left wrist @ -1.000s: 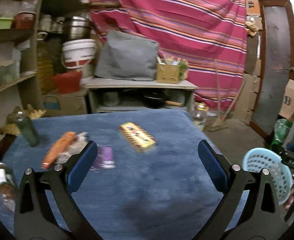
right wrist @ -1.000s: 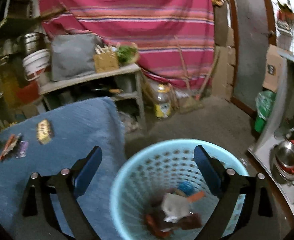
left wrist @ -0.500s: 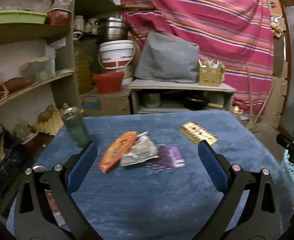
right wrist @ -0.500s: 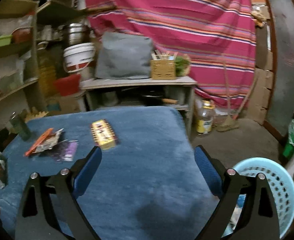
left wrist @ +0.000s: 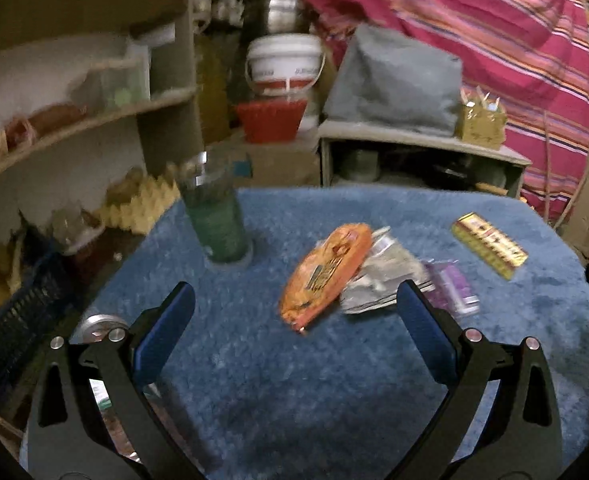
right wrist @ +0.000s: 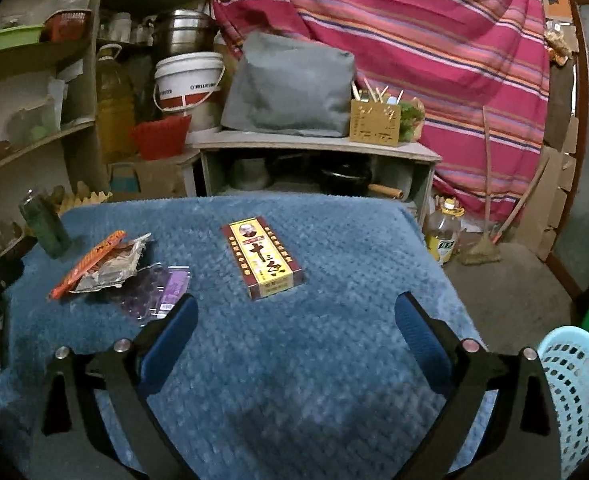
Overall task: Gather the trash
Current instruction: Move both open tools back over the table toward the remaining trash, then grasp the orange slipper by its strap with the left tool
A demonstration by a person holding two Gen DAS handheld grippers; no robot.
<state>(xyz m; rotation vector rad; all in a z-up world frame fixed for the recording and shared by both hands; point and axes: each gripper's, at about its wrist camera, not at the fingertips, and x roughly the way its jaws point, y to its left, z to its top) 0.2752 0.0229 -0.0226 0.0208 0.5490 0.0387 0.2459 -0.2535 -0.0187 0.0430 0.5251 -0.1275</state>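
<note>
Trash: four pieces lie on the blue textured cloth-covered table (right wrist: pixel 334 360); an orange flat snack wrapper (left wrist: pixel 326 272), a crumpled silver foil wrapper (left wrist: pixel 382 276) touching its right edge, a purple-and-clear plastic packet (left wrist: pixel 452 290) just beside the foil, and a yellow-and-red printed cardboard box (right wrist: pixel 264 260) well apart to the right
Just changed: a second ago the right wrist camera looked straight down into the pale blue perforated plastic basket (right wrist: pixel 578 392) with litter in its bottom; now it faces the table and the basket sits at the lower right edge; the left wrist view has swung from the box toward the wrapper cluster
Meaning for the task: a drop-off looks finished and a fresh pick-up round is starting; the table is not yet cleared
Left gripper (left wrist: pixel 294 332): blue-padded jaws wide apart, nothing between them; aimed at the orange wrapper, which lies between the tips and beyond them; view is motion-blurred
Right gripper (right wrist: pixel 294 332): jaws spread wide, holding nothing; lined up with the box, which lies ahead of the tips, not touching
Count, trash on table: one orange wrapper; one foil wrapper; one purple packet; one box
Count, other items: one dark green tumbler (left wrist: pixel 214 220) standing upright at the table's left rear, probably not trash; one basket on the floor right of the table; its contents are out of sight now
Likely next: each gripper closes on its nearest piece
</note>
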